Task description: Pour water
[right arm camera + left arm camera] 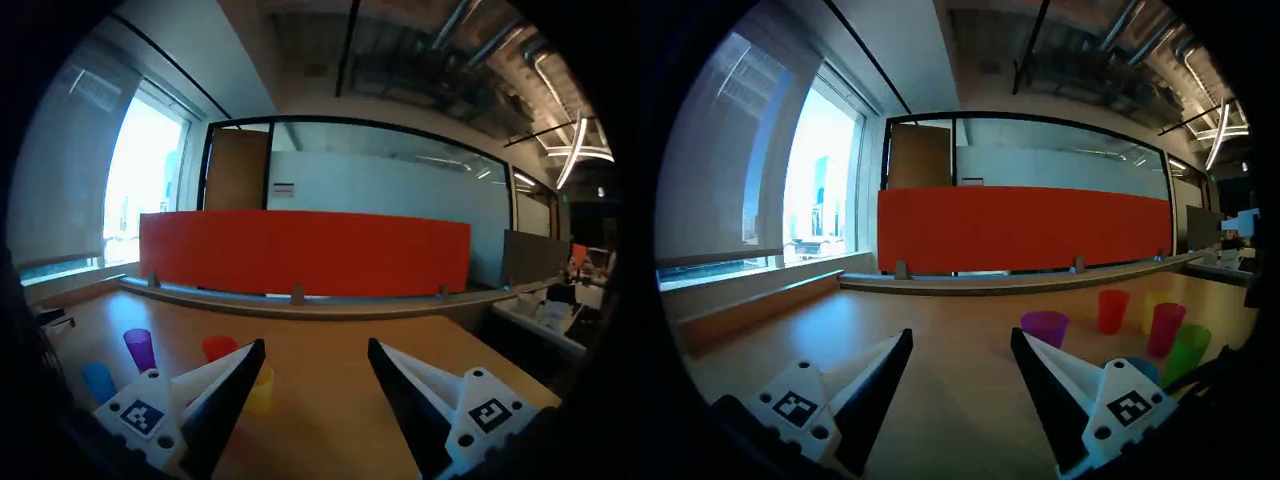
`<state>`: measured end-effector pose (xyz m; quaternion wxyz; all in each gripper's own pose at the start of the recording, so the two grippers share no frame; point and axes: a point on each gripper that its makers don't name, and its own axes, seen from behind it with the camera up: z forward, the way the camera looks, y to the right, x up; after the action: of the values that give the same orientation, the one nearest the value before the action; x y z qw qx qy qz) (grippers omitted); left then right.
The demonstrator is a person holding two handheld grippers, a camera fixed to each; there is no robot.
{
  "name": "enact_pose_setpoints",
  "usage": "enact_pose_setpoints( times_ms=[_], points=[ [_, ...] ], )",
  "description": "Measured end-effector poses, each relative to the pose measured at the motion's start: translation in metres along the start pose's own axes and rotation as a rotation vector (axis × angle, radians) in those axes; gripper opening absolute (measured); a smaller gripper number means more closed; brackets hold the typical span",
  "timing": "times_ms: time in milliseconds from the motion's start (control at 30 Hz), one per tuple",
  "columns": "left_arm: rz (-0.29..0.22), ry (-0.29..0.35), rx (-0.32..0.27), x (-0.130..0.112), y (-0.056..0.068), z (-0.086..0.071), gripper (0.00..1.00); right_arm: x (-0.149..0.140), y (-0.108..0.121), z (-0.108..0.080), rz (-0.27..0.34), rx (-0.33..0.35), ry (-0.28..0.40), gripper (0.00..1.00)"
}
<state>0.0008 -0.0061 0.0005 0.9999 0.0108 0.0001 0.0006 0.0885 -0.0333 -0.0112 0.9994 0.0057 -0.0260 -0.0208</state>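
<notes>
Wooden table (960, 384) lies under both grippers, with an orange partition (1024, 228) along its far edge and a bright window (820, 200) at the side. The left gripper (961, 334) hangs above the table with its fingers wide apart and nothing between them. Ahead of it, toward its right finger, stand a purple cup (1046, 326), an orange cup (1112, 310), a yellow cup (1152, 306), a pink cup (1166, 328), a green cup (1188, 352) and a blue cup (1142, 366) partly hidden by that finger. The right gripper (316, 344) is also spread open and holds nothing; in the right gripper view the cups stand on the table beside its left finger.
</notes>
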Motion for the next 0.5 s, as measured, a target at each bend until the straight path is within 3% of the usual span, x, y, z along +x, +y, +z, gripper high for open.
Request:
enact_pose_setpoints(
  times_ms=[500],
  points=[
    [-0.002, 0.000, 0.000, -0.0006, 0.0001, 0.0005, 0.91, 0.0018, 0.0053, -0.0056, -0.029, -0.011, 0.077, 1.00]
  ],
)
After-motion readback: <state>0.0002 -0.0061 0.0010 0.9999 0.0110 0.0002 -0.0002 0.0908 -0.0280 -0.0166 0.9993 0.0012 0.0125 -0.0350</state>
